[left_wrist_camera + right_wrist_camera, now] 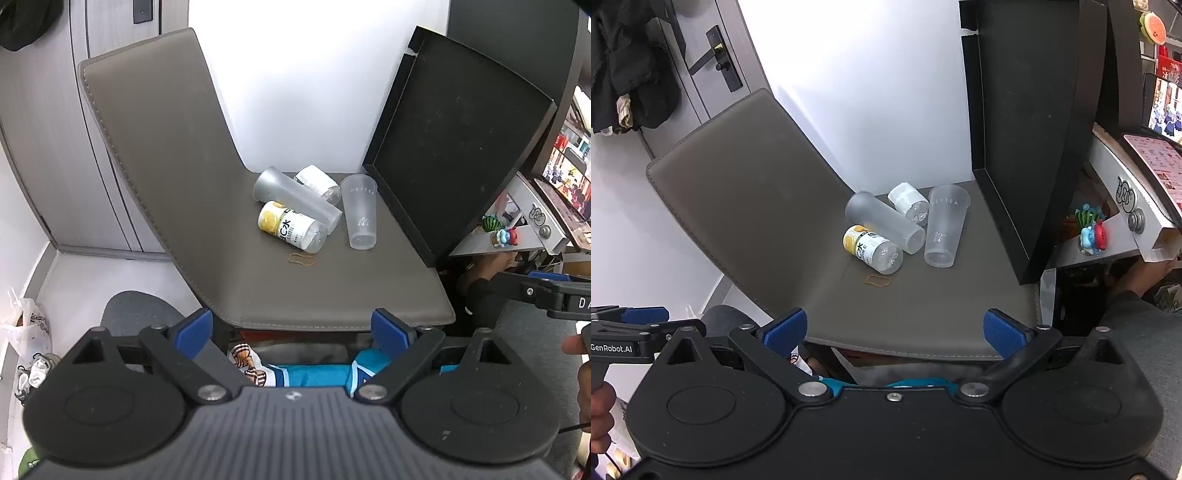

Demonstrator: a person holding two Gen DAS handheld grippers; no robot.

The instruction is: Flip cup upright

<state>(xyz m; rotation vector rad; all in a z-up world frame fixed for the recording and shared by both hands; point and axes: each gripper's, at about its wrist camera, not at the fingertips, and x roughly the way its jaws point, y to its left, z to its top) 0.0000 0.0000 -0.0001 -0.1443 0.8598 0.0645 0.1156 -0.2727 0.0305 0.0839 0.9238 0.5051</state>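
cup (295, 201) lies on its side on the chair seat (343, 291), wedged between two bottles | upright cup (359, 212) just beside | both tools spread, nothing held — left tool (291, 332), right tool (895, 332) | risk: neighbours are knocked or rolled if the grasp is crowded

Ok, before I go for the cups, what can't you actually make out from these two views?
- Lying frosted cup: its contact with the seat is hidden by the yellow-label bottle in front, in both views.
- White-label bottle: its lower side is hidden behind that cup.
- Standing cup: whether it touches the lying cup's end cannot be told in either view.
- Yellow-label bottle's print: too small to read fully.
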